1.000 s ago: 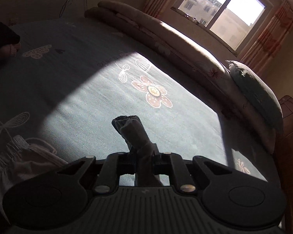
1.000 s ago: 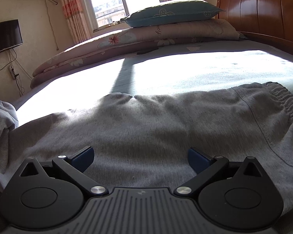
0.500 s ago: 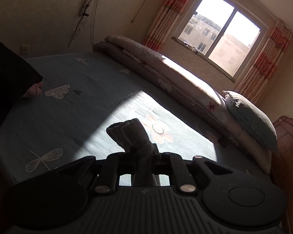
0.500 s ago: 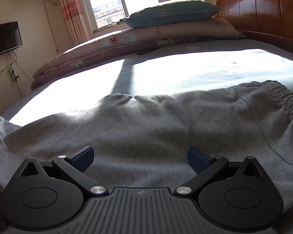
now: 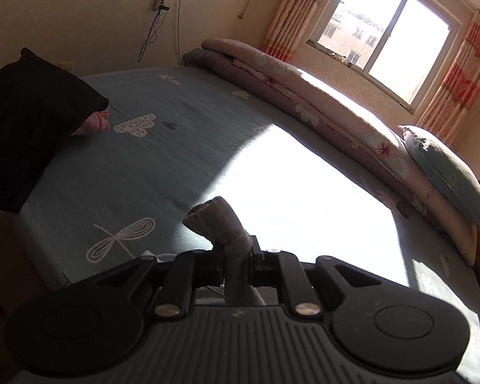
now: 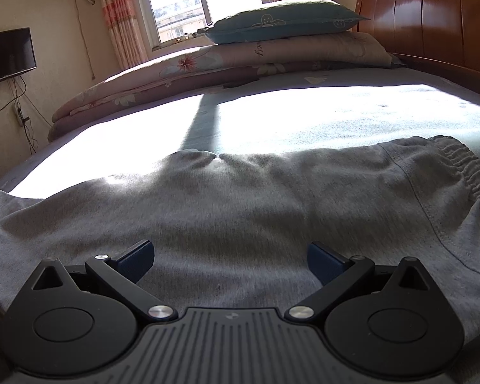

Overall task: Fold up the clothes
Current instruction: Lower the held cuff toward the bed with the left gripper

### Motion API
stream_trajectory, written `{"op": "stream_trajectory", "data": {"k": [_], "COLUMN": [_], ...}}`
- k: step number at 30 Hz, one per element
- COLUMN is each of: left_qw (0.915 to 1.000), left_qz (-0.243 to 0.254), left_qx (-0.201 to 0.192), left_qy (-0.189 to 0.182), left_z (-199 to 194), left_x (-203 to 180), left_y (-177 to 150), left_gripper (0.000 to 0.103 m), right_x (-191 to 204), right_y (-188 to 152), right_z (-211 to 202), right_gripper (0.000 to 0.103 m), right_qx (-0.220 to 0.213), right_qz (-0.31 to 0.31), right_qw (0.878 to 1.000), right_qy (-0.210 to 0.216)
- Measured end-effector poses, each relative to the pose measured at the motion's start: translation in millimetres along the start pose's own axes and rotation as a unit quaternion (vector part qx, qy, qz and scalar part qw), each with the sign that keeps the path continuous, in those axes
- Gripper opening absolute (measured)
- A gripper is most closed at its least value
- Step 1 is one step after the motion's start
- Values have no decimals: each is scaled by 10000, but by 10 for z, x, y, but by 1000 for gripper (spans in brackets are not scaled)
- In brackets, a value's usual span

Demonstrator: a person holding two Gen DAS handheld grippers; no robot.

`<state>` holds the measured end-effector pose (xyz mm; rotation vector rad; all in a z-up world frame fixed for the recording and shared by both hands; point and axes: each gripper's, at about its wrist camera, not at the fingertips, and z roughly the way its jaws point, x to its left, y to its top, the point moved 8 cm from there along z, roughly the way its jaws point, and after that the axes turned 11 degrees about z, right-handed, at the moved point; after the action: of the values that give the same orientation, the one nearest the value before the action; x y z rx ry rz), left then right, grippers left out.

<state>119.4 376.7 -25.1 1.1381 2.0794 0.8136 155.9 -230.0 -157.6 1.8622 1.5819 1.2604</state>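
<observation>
1. The bed [image 6: 336, 118] fills both views, its teal sheet printed with dragonflies and flowers, a bright patch of sun across the middle.
2. A rolled floral quilt [image 5: 320, 108] runs along the far edge under the window [image 5: 390, 28], with a teal pillow [image 6: 281, 22] resting on its right end beside the wooden headboard [image 6: 432, 19].
3. The grey sweatpants [image 6: 240, 211] lie spread flat on the near part of the bed, elastic waistband at the right, one leg trailing off to the left.
4. A dark cushion [image 5: 25, 121] sits at the far left edge of the bed.
5. The right tongs [image 6: 230, 259] hover just over the sweatpants, spread wide with nothing between the pads.
6. The left tongs [image 5: 236, 256] are pinched tight on a bunched end of the grey fabric, which sticks up past the tips.
</observation>
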Motion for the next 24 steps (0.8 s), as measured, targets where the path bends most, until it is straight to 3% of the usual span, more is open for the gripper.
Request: {"op": "stream_trajectory", "data": {"k": [8,14,18,24], "left_qw": [9978,9955,9945,9947], "left_qz": [13,-218,-323,-511], "left_qx": [644,865,948,795], "left_qy": [162,314,315,411], "left_z": [438,551,526,385], "left_x": [327,650,772,916], "left_y": [-509,-795,-917,-957], "left_gripper": [11,16,19,33], "right_x": [32,113,279,648], "right_y": [-24,-7,131,427], "right_z": [32,59,39,53], "right_gripper": [103,103,103,103], "right_qx": [47,266,417,524], "right_qz": [-209,-375,-187,179], "right_qw": [9997,9985,9990,9969], "right_qy": [-149,-306,-13,566]}}
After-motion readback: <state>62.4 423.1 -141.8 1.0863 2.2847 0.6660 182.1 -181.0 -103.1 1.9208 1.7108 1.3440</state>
